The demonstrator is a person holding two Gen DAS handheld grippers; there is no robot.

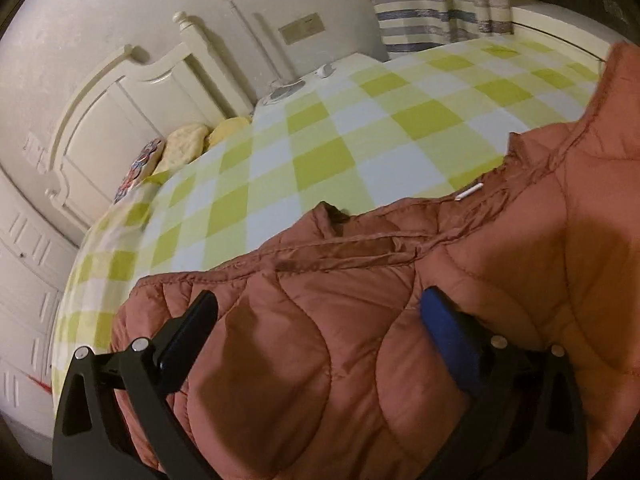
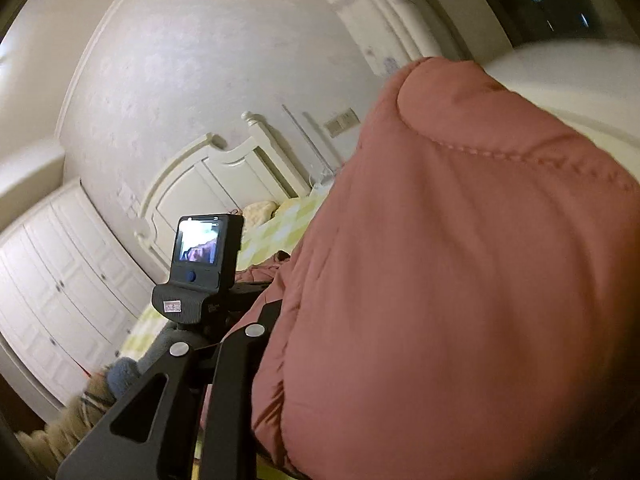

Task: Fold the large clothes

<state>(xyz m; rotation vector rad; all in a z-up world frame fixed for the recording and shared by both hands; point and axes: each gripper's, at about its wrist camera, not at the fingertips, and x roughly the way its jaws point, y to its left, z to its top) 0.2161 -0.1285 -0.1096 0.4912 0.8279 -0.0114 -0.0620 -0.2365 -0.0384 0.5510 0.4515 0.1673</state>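
A rust-red quilted puffer jacket (image 1: pixel 420 300) lies on a bed with a green and white checked sheet (image 1: pixel 320 140). My left gripper (image 1: pixel 320 320) hovers low over the jacket's near edge with its jaws wide apart and jacket fabric bulging between the fingers (image 1: pixel 192 328). In the right wrist view the jacket (image 2: pixel 460 280) is lifted and fills the right half of the frame, draped over my right gripper. Only the left finger's arm (image 2: pixel 236 360) shows; the tips are hidden under the fabric. The left gripper's camera unit (image 2: pixel 200 256) is visible beyond.
A cream headboard (image 1: pixel 120 112) and pillows (image 1: pixel 188 140) stand at the bed's left end. White wardrobe doors (image 2: pixel 60 280) line the left wall. A striped curtain (image 1: pixel 440 4) hangs at the back right. A bedside surface with small items (image 1: pixel 320 72) sits beside the headboard.
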